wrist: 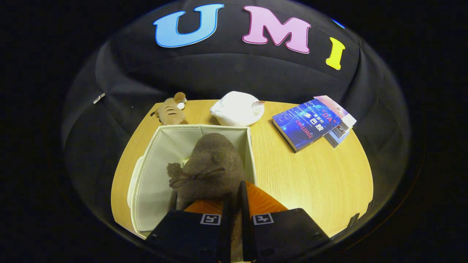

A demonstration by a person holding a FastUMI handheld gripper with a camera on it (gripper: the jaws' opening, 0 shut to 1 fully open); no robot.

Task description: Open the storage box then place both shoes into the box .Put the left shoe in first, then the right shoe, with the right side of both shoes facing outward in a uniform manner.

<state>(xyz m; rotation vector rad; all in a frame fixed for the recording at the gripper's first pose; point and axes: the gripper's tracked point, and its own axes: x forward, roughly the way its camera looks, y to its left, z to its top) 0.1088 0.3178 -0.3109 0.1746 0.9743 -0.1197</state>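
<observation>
A cream fabric storage box (153,171) stands open on the wooden table (310,182), its lid leaning down its left side. A brown fuzzy shoe (212,160) with a bow and a pompom hangs over the box's right half, toe pointing away from me. My gripper (234,204) is shut on the shoe's heel edge, which shows as a thin strip between the two fingers. How far the shoe reaches into the box is hidden by its own bulk.
Beyond the box lie a small striped plush toy (171,111) and a white plush (237,108). A stack of books (310,122) lies at the far right of the table. Bare tabletop spreads to the right of the box.
</observation>
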